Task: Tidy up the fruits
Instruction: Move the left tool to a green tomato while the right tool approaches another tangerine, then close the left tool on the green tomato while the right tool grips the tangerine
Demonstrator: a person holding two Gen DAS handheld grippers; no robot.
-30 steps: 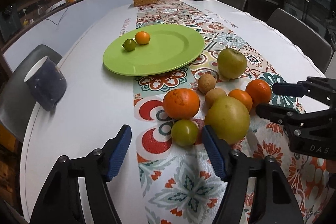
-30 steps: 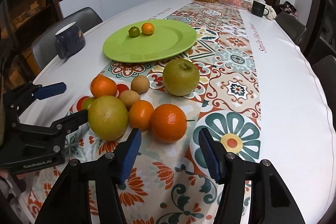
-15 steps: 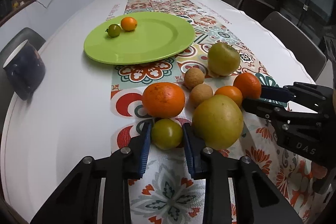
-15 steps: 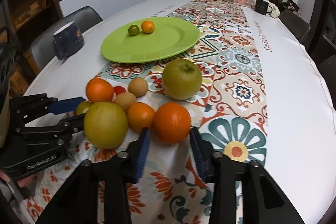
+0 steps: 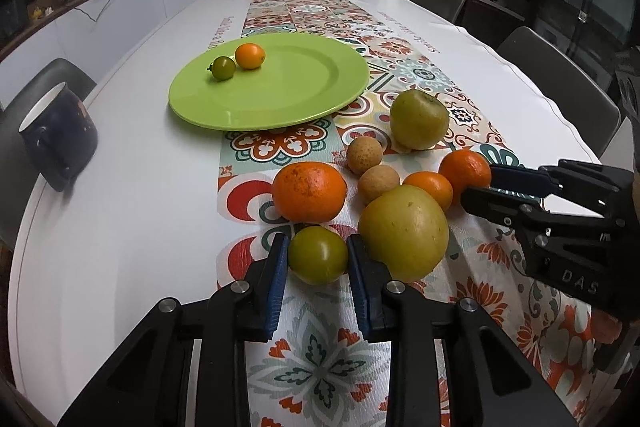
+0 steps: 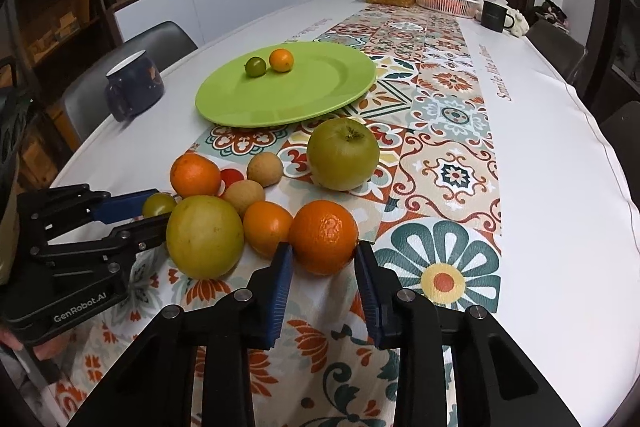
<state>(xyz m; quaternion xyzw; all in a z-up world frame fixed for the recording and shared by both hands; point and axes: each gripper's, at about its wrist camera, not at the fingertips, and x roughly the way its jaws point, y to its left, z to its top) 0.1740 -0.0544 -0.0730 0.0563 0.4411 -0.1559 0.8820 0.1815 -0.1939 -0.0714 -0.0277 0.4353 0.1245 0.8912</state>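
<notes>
Fruits lie in a loose cluster on the patterned runner (image 5: 320, 355) of the desk (image 5: 132, 195), just in front of the green plate (image 5: 296, 95), which already carries a small green tomato (image 5: 223, 68) and a small orange citrus (image 5: 249, 55), touching each other near its far-left rim. That pairing suggests the plate is the collecting place and that most of the sorting is yet to be done.

Far left, a dark blue mug (image 5: 60, 139) stands on the bare cloth, well apart from the cluster. Next, the left tool (image 5: 318, 263) brackets the green tomato (image 5: 318, 254); both blue pads (image 5: 277, 279) appear pressed to its sides, so it is judged to be gripping this fruit, which rests on the runner. Beyond it sits a large orange (image 5: 309, 191); to its right a big yellow-green fruit (image 5: 403, 231) touches the tool's right finger. Two small brown fruits (image 5: 364, 155), a small mandarin (image 5: 429, 187) and a green apple (image 6: 343, 154) follow.

Rightmost, the right tool (image 6: 323, 259) is closed around a round orange (image 6: 323, 237), pads at its flanks; the fruit sits on the runner. Both grips are low and level, probably to clear neighbouring fruit on lifting.
</notes>
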